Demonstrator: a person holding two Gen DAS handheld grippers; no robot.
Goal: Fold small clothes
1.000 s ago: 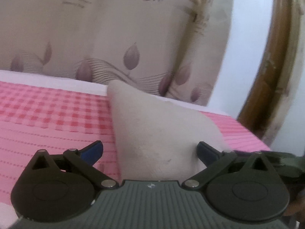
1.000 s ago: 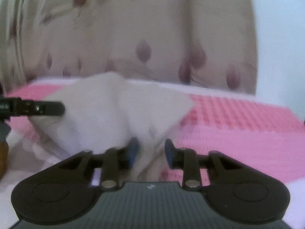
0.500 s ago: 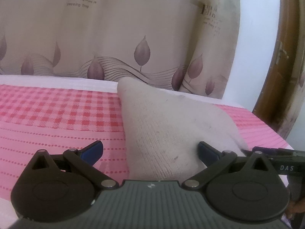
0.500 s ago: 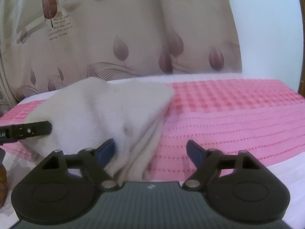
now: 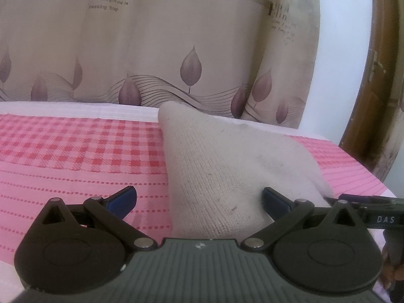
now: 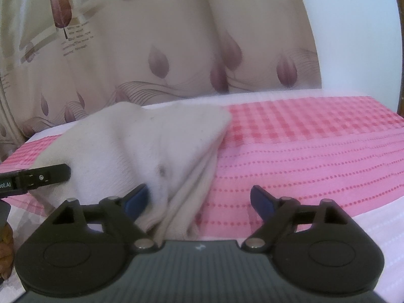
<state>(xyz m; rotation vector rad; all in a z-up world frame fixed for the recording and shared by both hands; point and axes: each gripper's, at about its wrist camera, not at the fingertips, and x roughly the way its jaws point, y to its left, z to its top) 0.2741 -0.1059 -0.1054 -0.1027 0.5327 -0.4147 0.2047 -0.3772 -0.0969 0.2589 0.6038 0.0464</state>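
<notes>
Near edge, pink sheet (image 6: 315, 156): cloth (image 5: 227, 171) lies folded, set down for me to let go.
Right gripper (image 6: 199, 202): jaws opening, cloth loose between.
Left gripper (image 5: 199, 199): spread wide, gripping nothing.

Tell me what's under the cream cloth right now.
The cream cloth lies on the pink checked cover, which shows all around it. Whatever sits beneath its folds is covered; I can't see it.
</notes>
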